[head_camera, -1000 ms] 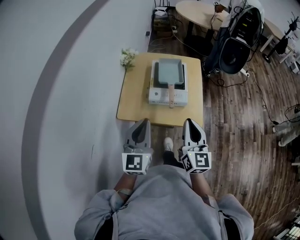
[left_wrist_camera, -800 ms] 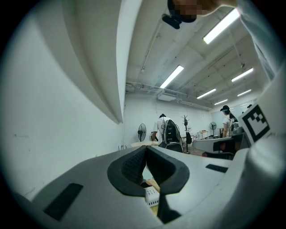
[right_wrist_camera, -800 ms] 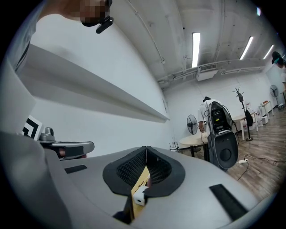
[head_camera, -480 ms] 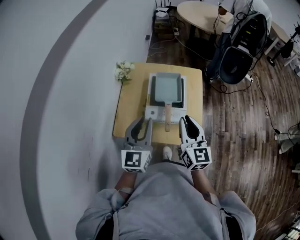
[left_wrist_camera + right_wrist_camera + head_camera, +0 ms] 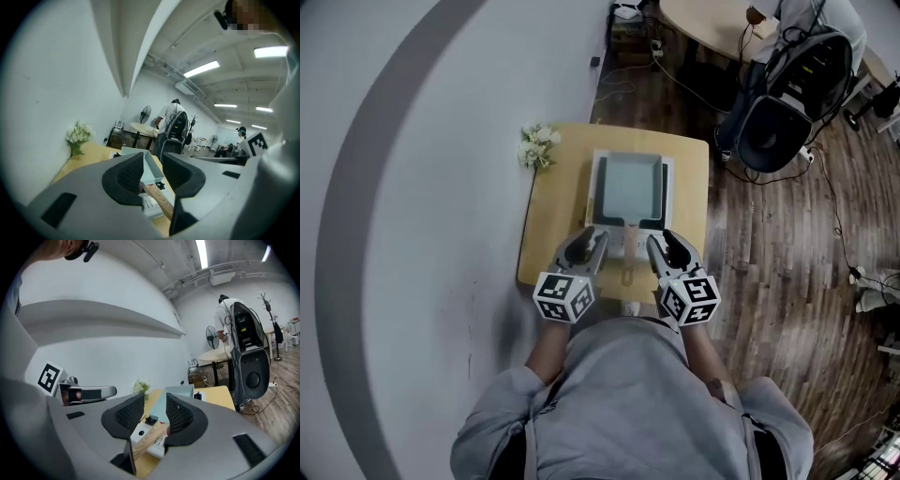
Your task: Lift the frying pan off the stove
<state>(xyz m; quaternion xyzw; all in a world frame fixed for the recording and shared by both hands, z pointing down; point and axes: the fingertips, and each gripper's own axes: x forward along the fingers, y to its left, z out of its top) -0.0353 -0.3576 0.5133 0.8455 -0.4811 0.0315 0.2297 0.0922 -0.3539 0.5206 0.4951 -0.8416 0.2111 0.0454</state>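
Tabletop (image 5: 551, 211) ahead holds stove (image 5: 592, 187) and pan (image 5: 628, 183); left tool (image 5: 589, 236) and right tool (image 5: 661, 240) are opening, empty, flanking its wooden handle (image 5: 625, 253): rigid, likely front-heavy, grip there

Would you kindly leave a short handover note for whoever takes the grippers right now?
Left gripper: jaws opening, nothing gripped, left of the wooden handle.
Right gripper: jaws opening, nothing gripped, right of it.
Frying pan sits on the stove, handle toward the person.
Done: both grippers flank the handle.
Left: grip the handle, lift the pan off.
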